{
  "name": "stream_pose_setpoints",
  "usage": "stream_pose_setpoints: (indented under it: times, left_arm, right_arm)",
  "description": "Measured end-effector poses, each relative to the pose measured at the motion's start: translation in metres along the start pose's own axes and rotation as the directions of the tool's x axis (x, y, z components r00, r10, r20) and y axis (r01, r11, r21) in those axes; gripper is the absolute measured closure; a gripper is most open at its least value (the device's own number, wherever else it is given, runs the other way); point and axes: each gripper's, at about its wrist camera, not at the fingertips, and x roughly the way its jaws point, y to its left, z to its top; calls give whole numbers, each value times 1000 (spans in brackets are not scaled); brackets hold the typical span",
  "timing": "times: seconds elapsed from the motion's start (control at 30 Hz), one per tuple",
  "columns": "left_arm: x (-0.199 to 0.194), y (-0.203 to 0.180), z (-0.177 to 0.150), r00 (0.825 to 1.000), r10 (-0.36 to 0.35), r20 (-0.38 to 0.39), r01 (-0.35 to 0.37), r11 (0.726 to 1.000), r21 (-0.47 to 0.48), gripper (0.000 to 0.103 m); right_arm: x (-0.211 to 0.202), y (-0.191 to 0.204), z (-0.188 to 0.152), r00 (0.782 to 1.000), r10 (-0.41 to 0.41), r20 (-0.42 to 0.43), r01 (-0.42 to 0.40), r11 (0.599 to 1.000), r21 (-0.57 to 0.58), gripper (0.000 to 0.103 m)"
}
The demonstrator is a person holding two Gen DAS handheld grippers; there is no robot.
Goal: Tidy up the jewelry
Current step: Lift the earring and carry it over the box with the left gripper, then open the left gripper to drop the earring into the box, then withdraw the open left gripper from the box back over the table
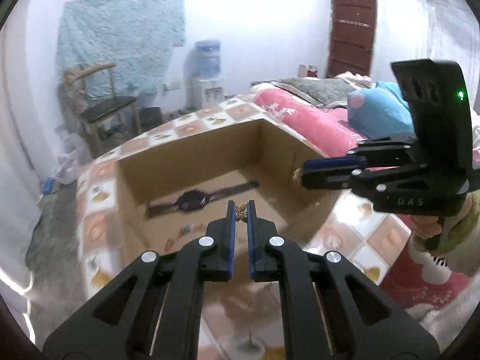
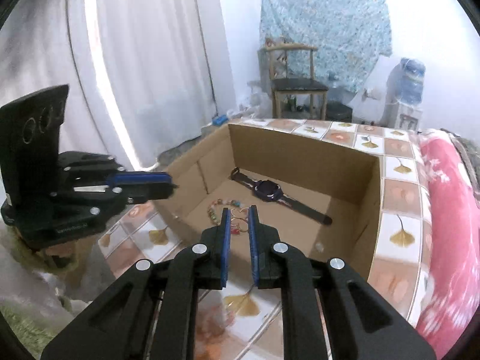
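The left hand-held gripper (image 1: 241, 205) had its jaws drawn almost together, pinching a small gold ornament (image 1: 240, 214) at the very tips, above the near part of the open cardboard box (image 1: 192, 147). The right hand-held gripper (image 2: 239, 211) was likewise nearly closed. From the left wrist view a small pale piece (image 1: 297, 174) showed at its tip, over the box's right wall, though what kind of piece could not be told.

The step appeared to be carrying both pieces over the box to set them down. To do it well, each grip would need to stay firm until the tips were low inside the walls, since pieces this light would likely bounce or snag if dropped from height.

Further in, the bead string (image 2: 214, 210) lay on the box floor and the watch (image 1: 192, 201) stretched across it. Clear floor between them and the near wall looked the safer landing. The box stood on the bed's tile-patterned sheet (image 1: 360, 228).
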Motion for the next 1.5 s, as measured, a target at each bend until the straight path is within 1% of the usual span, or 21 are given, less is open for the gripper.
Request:
stream_pose_setpoints:
  times: [0.03, 0.1, 0.13, 0.17, 0.27, 0.3, 0.33, 0.4, 0.53, 0.7, 0.77, 0.8, 0.87, 1.03, 1.07, 1.13, 1.17, 1.2, 1.27, 1.4, 1.5]
  left_arm:
    - [18, 6, 11, 999, -20, -46, 19, 1000, -15, 97]
    - [54, 20, 28, 987, -96, -133, 88, 994, -64, 97]
    - [70, 26, 34, 977, -121, -176, 106, 990, -90, 97]
    - [91, 34, 41, 960, -155, -232, 129, 984, -126, 97]
    - [132, 53, 47, 920, -181, -347, 119, 974, -195, 97]
    - [139, 55, 47, 911, -187, -368, 115, 971, -210, 97]
    - [147, 58, 47, 896, -203, -395, 117, 966, -232, 97]
    - [157, 58, 46, 879, -226, -419, 124, 959, -255, 96]
    - [162, 60, 43, 880, -216, -423, 100, 955, -280, 96]
    - [160, 63, 46, 890, -187, -415, 77, 960, -269, 89]
    - [157, 64, 48, 896, -174, -408, 69, 963, -259, 88]
    - [153, 63, 49, 902, -163, -399, 64, 966, -250, 86]
    - [147, 64, 52, 911, -152, -384, 60, 968, -242, 81]
    - [121, 63, 59, 939, -120, -322, 47, 974, -223, 71]
    - [115, 62, 60, 945, -112, -308, 45, 975, -218, 68]
    - [90, 59, 61, 965, -87, -249, 37, 979, -199, 63]
    - [74, 58, 60, 973, -82, -215, 40, 980, -194, 58]
    - [63, 58, 58, 978, -79, -191, 41, 980, -195, 54]
    - [28, 57, 49, 989, -79, -122, 53, 978, -203, 49]
    - [-30, 55, 16, 998, -70, -4, 67, 973, -223, 38]
    - [-53, 52, -17, 999, -36, 9, 37, 973, -228, 35]
  right_arm:
    - [10, -8, 7, 1000, 13, -27, -12, 1000, 15, 91]
    - [39, -31, 23, 990, 64, -128, -56, 996, 66, 91]
    - [51, -38, 27, 984, 71, -165, -57, 994, 90, 91]
    - [68, -49, 32, 970, 89, -224, -63, 991, 121, 91]
    - [107, -74, 39, 925, 106, -364, -32, 979, 202, 91]
    - [115, -76, 38, 918, 100, -383, -21, 979, 205, 91]
    - [124, -80, 39, 910, 88, -406, -3, 979, 205, 91]
    - [134, -84, 39, 896, 76, -438, 18, 978, 207, 91]
    - [139, -87, 40, 901, 58, -431, 34, 979, 202, 90]
    - [132, -90, 38, 912, 43, -408, 49, 976, 213, 90]
    - [128, -92, 38, 918, 36, -396, 55, 975, 215, 85]
    - [124, -92, 39, 921, 31, -387, 58, 974, 217, 81]
    - [118, -94, 41, 930, 21, -368, 65, 974, 219, 78]
    - [91, -96, 45, 953, -1, -303, 76, 968, 238, 77]
    - [82, -95, 46, 960, 3, -281, 70, 966, 249, 75]
    - [63, -94, 45, 972, -4, -235, 68, 962, 263, 70]
    - [48, -91, 44, 980, -9, -199, 63, 962, 265, 68]
    - [32, -87, 41, 987, -10, -159, 53, 962, 266, 64]
    - [4, -79, 33, 996, 5, -87, 19, 962, 272, 61]
    - [-47, -61, -3, 998, 44, 38, -53, 958, 280, 59]
    - [-61, -46, -36, 997, 52, 49, -64, 955, 291, 59]
